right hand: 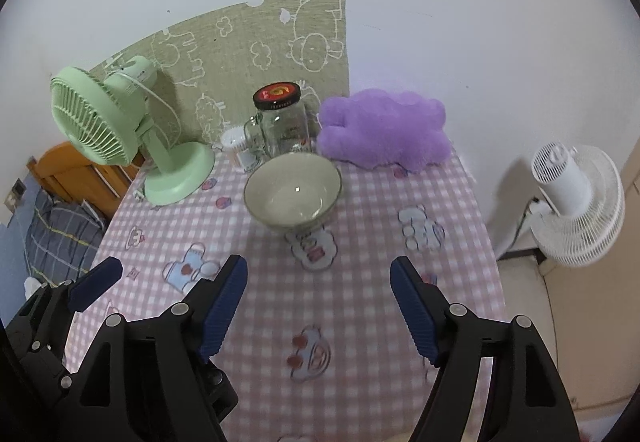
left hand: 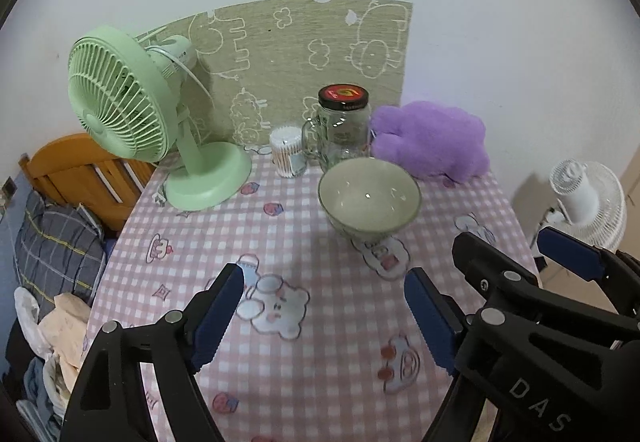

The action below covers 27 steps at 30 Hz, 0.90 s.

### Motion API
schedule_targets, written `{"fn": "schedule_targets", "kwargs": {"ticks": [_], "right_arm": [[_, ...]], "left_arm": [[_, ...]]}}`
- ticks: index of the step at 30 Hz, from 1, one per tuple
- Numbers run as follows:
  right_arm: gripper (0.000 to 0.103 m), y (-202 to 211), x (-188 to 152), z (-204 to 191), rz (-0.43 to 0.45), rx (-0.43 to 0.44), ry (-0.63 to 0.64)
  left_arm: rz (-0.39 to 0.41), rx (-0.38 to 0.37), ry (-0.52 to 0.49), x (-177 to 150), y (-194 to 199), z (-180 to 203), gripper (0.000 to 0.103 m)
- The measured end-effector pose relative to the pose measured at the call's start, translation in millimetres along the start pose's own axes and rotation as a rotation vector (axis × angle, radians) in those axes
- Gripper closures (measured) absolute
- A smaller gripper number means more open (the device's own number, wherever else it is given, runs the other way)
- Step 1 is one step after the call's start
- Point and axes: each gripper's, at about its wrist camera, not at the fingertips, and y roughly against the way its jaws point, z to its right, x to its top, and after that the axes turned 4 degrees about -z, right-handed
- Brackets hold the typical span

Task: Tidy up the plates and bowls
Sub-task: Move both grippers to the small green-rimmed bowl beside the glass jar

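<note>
The bowl (left hand: 369,198) stands upright on the checked tablecloth (left hand: 320,362), well ahead of both claws and touching neither. The left gripper (left hand: 324,314) and right gripper (right hand: 319,306) hover side by side above the cloth, each spread wide and holding nothing. Only the left view shows clothes (left hand: 48,342) piled beside the table.

Left gripper (left hand: 324,306) — jaws spread wide, nothing between the blue ribbed pads (left hand: 218,316); it hangs above the table (left hand: 320,370), tilted downward and forward. Right gripper (right hand: 319,306) — likewise spread wide and empty, same downward tilt. The two sit side by side, close together; each shows at the edge of the other's view.
</note>
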Motion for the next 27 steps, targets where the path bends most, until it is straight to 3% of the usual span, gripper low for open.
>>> {"fn": "schedule_targets", "kwargs": {"ticks": [5,27], "right_arm": [[0.026,-23,22,9,0.010,0.043,-0.005],[0.023,-140,88,13,-0.032,0.025,-0.013]], "left_arm": [[0.006,0.041,-0.007,21,-18,7,0.020],[-0.054,0.148,0.070,75,-127,10,0.030]]}}
